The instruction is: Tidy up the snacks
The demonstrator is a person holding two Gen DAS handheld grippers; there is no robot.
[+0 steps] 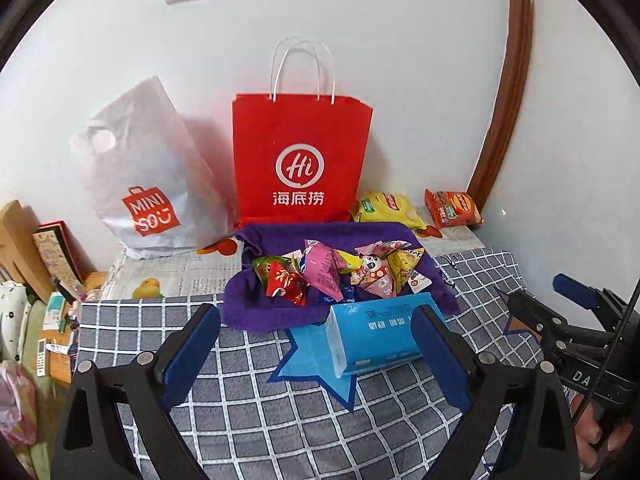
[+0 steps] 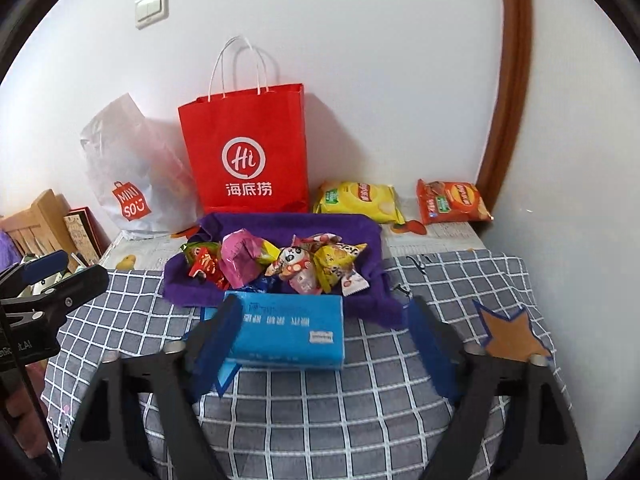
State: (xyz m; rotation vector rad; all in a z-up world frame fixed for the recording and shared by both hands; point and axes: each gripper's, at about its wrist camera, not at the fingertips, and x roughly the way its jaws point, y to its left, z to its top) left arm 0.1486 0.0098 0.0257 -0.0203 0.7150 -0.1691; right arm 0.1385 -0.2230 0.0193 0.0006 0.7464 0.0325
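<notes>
A pile of small snack packets lies on a purple cloth. A blue tissue pack lies on a blue star mat in front of it. A yellow chip bag and an orange chip bag lie at the back right. My left gripper is open and empty, just short of the tissue pack. My right gripper is open and empty, its left finger over the pack's near end.
A red paper bag and a white plastic bag stand against the wall. A brown star mat lies on the grid cloth at right. Clutter sits off the left edge. A wooden door frame rises at right.
</notes>
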